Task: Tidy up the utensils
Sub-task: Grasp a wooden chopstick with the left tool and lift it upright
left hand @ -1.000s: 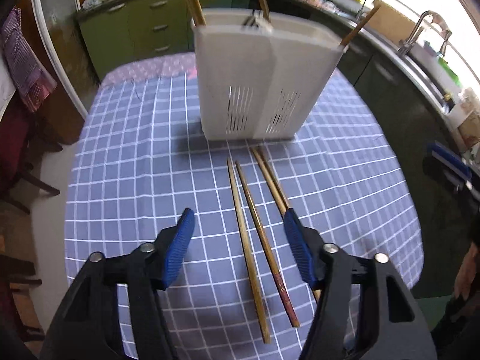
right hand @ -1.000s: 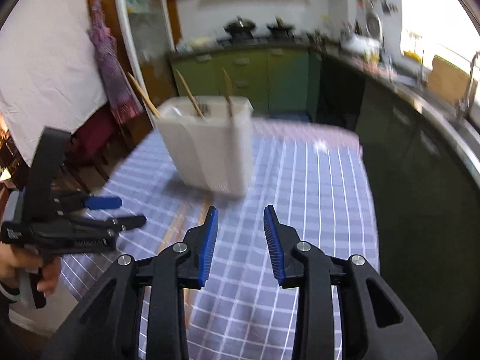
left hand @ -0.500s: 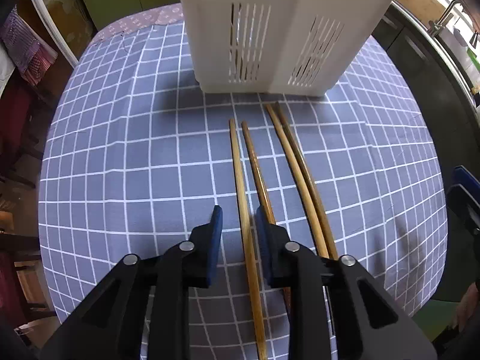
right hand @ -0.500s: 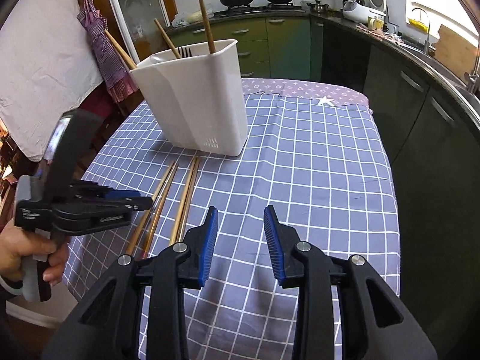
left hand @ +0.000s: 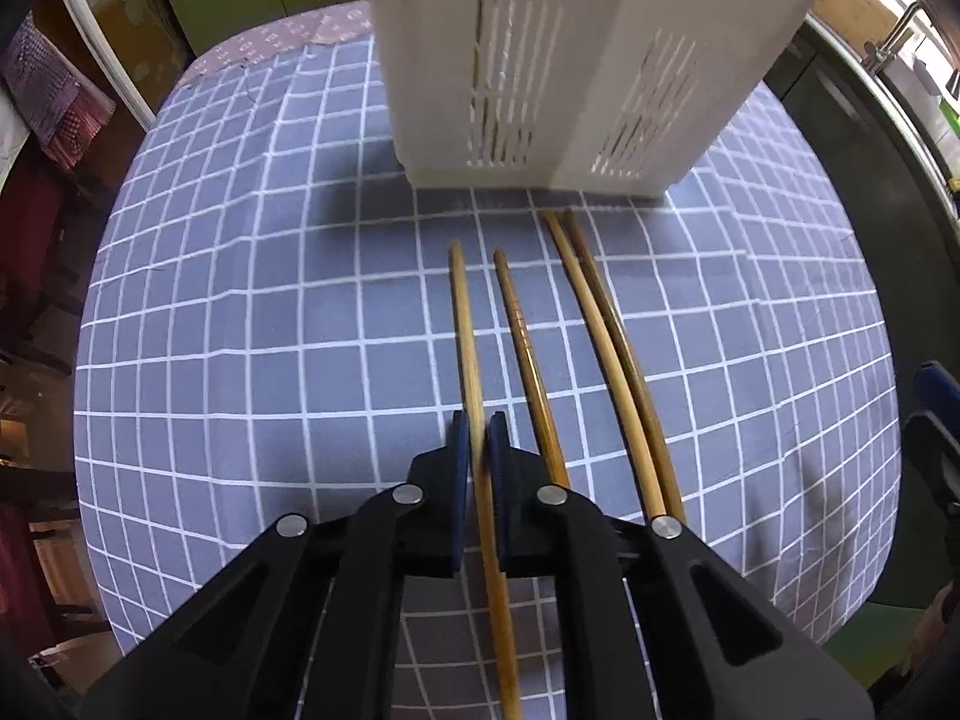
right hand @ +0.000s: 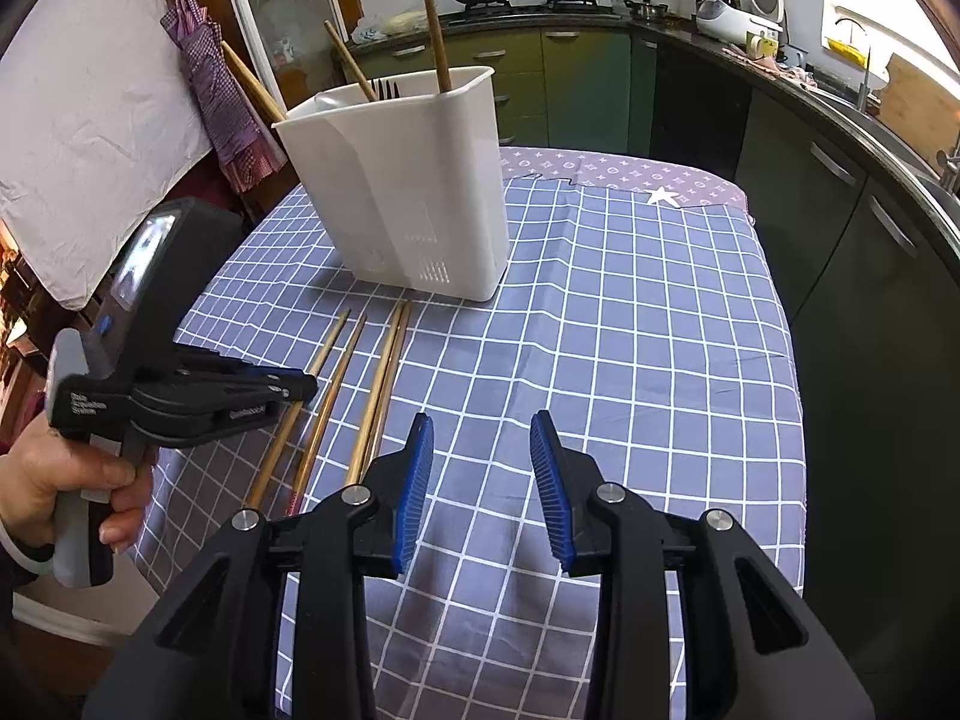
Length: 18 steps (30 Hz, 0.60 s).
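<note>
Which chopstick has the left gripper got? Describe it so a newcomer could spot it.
Start at the white utensil holder on the checked tablecloth; four chopsticks lie in a row in front of it. The held chopstick is the leftmost, pale and plain, clamped in the left gripper, apart from the darker ringed chopstick beside it.

**Wood, plastic and cloth**

Four smooth, light-brown wooden chopsticks (left hand: 606,354) lie on a matt blue-and-white checked cloth tablecloth (left hand: 252,312). The white slotted plastic utensil holder (left hand: 564,60) looks smooth, faintly glossy. Ribbed blue rubbery pads (right hand: 417,489) face black matt plastic gripper arms.
</note>
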Each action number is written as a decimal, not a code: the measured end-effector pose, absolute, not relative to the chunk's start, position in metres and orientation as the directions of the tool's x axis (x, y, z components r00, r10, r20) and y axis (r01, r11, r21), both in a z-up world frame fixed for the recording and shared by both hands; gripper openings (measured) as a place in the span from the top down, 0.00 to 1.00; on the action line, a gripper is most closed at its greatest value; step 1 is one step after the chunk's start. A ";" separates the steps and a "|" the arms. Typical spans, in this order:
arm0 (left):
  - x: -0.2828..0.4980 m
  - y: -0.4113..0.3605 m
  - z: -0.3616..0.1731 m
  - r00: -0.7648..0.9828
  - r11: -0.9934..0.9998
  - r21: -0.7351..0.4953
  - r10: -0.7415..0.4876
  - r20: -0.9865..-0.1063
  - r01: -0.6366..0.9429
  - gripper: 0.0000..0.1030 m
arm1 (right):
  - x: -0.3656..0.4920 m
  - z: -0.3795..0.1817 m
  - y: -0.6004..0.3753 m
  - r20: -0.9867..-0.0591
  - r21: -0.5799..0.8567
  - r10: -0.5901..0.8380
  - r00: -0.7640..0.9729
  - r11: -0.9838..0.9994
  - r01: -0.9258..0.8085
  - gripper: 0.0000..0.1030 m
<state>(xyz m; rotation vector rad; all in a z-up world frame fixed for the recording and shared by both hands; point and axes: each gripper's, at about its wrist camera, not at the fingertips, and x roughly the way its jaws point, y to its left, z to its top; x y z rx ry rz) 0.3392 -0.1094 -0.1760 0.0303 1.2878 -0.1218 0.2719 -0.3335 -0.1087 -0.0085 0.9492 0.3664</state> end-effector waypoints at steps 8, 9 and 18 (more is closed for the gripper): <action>0.309 -0.088 -0.110 0.441 0.990 -0.048 -0.104 -0.892 0.136 0.94 | 0.279 -0.114 -0.317 -0.815 0.146 0.306 0.492 0.930 -0.337 0.62; 0.303 -0.085 -0.101 0.465 0.989 -0.044 -0.105 -0.879 0.142 0.94 | 0.279 -0.114 -0.314 -0.816 0.143 0.306 0.491 0.929 -0.341 0.62; 0.252 -0.065 -0.052 0.601 0.985 -0.027 -0.126 -0.789 0.171 0.94 | 0.293 -0.125 -0.285 -0.831 0.122 0.292 0.473 0.926 -0.357 0.62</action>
